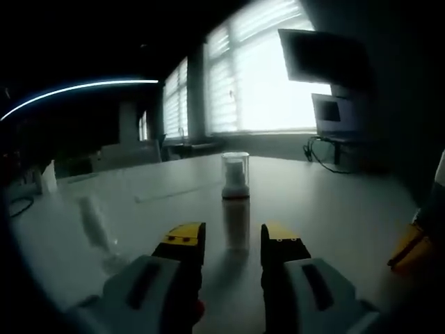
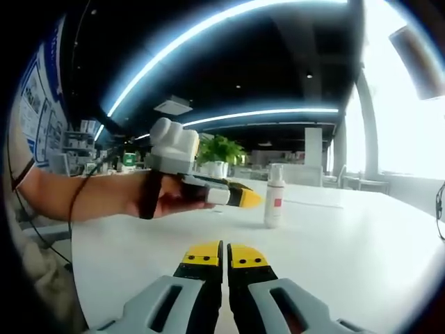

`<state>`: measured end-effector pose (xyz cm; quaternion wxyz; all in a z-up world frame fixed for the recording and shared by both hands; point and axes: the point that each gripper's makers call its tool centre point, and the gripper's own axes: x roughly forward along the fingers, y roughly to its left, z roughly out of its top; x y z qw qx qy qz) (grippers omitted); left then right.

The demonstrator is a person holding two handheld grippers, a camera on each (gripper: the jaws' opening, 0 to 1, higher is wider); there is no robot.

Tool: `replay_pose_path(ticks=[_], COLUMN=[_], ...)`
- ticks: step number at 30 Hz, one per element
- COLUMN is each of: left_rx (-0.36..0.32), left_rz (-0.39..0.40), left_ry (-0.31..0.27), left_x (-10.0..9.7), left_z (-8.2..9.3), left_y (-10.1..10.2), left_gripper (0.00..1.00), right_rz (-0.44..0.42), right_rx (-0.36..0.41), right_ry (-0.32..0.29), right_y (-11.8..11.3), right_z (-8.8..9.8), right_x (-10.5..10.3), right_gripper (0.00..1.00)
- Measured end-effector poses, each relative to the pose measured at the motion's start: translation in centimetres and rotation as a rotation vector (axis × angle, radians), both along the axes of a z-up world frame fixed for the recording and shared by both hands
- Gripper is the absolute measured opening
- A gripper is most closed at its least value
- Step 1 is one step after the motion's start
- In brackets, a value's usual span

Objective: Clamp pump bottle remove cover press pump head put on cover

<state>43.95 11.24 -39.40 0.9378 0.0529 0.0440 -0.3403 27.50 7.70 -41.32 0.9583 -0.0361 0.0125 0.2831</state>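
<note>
The left gripper (image 1: 233,243) hovers low over the table (image 1: 334,209) with its jaws parted wide enough to take the bottle (image 1: 236,176), and it grips nothing. In the left gripper view the bottle stands upright straight ahead, just beyond the yellow tips, clear cover (image 1: 236,167) on top; to the left lies a blurred pale object I cannot identify. In the right gripper view the left gripper (image 2: 243,197) shows side-on in the person's hand (image 2: 170,196), its tips pointing at the bottle (image 2: 274,195), near it but apart. The right gripper (image 2: 226,256) sits closer to the camera, jaws closed together or nearly so, empty, well short of the bottle. The bottle looks like light, slim, smooth plastic, so I judge it will tip or skid easily if nudged on one side and may slip under a loose grip. The sound hold seems to be the body below the cover, taken squarely by both jaws at once, firm but not crushing. That would leave the cover free for the right gripper, which must open first; the cover looks thin and probably lifts off with a light pinch.
</note>
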Motion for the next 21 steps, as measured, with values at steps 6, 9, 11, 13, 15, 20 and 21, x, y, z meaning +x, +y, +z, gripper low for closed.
replay_pose_path(ticks=[6, 9, 11, 13, 15, 20, 21], left_rx=[0.004, 0.013, 0.013, 0.015, 0.015, 0.018, 0.019], left_rz=[-0.002, -0.011, -0.012, -0.014, -0.017, -0.016, -0.017], left_ry=[0.008, 0.003, 0.004, 0.005, 0.007, 0.008, 0.008], left_x=[0.3, 0.6, 0.7, 1.2, 1.4, 2.2, 2.4], left_z=[-0.3, -0.4, -0.5, -0.6, -0.7, -0.8, -0.9], left_y=[-0.8, -1.4, -1.7, -2.2, -2.3, -2.8, -2.8], left_gripper=[0.26, 0.29, 0.29, 0.29, 0.30, 0.30, 0.30], right_rz=[0.003, 0.005, 0.005, 0.006, 0.006, 0.010, 0.011], right_rx=[0.006, 0.009, 0.010, 0.011, 0.011, 0.012, 0.013], right_ry=[-0.003, -0.003, -0.002, -0.003, -0.004, -0.005, -0.005], right_y=[0.1, 0.1, 0.1, 0.1, 0.0, 0.2, 0.2], right_z=[0.1, 0.1, 0.1, 0.1, 0.1, 0.2, 0.2], right_x=[-0.1, -0.1, -0.1, -0.1, 0.0, -0.2, -0.2], right_gripper=[0.00, 0.00, 0.00, 0.00, 0.00, 0.00, 0.00])
